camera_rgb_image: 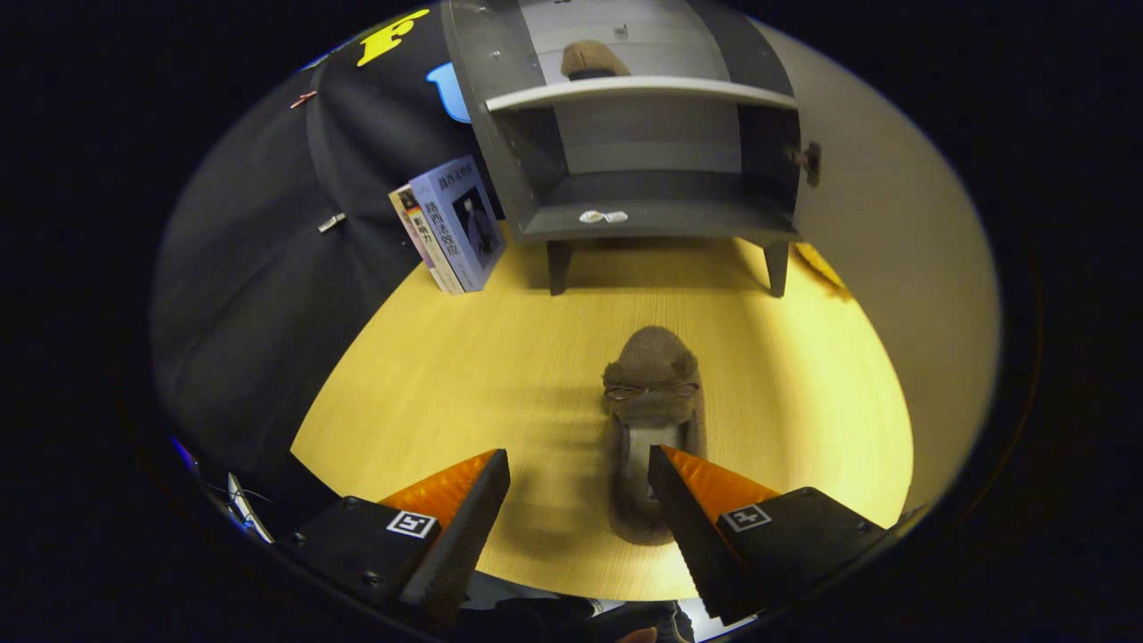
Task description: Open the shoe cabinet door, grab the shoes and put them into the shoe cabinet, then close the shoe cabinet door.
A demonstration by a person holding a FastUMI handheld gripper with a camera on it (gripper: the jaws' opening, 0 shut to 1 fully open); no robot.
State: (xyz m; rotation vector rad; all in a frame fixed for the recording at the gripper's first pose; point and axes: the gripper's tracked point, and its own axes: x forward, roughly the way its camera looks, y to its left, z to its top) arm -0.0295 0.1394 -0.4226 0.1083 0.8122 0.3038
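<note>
tool: the tool (579, 471) has its two fingers spread wide, pinching nothing; each finger carries a small square black-and-white marker on its base.
shoe on bench: a brown fuzzy slipper (653, 420) lies on the yellow wood-grain bench (446, 384), partly between the fingers; its heel end is beside the right finger, which overlaps its opening, and i cannot tell whether they touch.
shoe axis: its long axis runs straight away from the tool, toe toward the cabinet, heel toward the tool; a small bow sits across its top.
cabinet: a grey shoe cabinet (643, 152) on short dark legs stands beyond the slipper at the far end of the bench, its front open toward the tool; the pale door (884, 223) is swung out to the right with a dark knob on it.
shoe in cabinet: a second brown slipper (592, 59) rests on the upper shelf (638, 89).
writing: two books (451, 228) stand leaning just left of the cabinet; their spines and covers carry printed characters too small to read.
small item: a small pale object (603, 216) lies on the cabinet's bottom board.
</note>
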